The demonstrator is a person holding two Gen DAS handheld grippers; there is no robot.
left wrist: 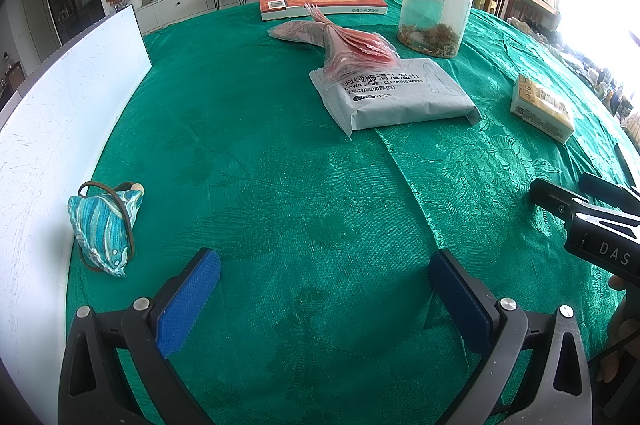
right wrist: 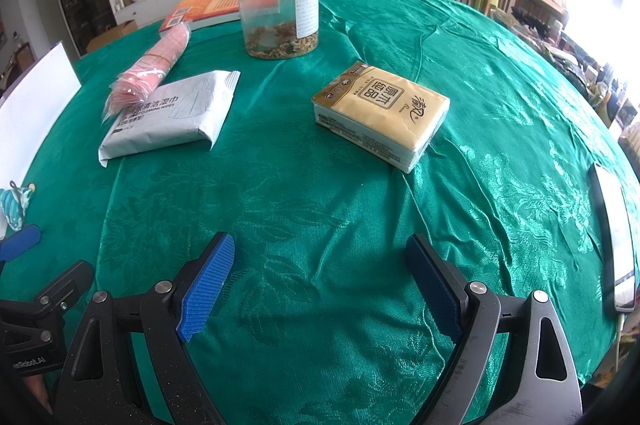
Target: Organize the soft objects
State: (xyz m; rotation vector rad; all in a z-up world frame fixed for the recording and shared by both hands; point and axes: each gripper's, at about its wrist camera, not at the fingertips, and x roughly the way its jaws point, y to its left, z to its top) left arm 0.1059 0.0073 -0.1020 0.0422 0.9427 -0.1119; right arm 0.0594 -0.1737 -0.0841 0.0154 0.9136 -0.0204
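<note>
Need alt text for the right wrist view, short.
The open right gripper hovers over a green tablecloth, holding nothing. Ahead lie a yellow tissue pack, a white wipes pack with a pink bundle partly on it, and a clear jar in front of an orange book.
</note>
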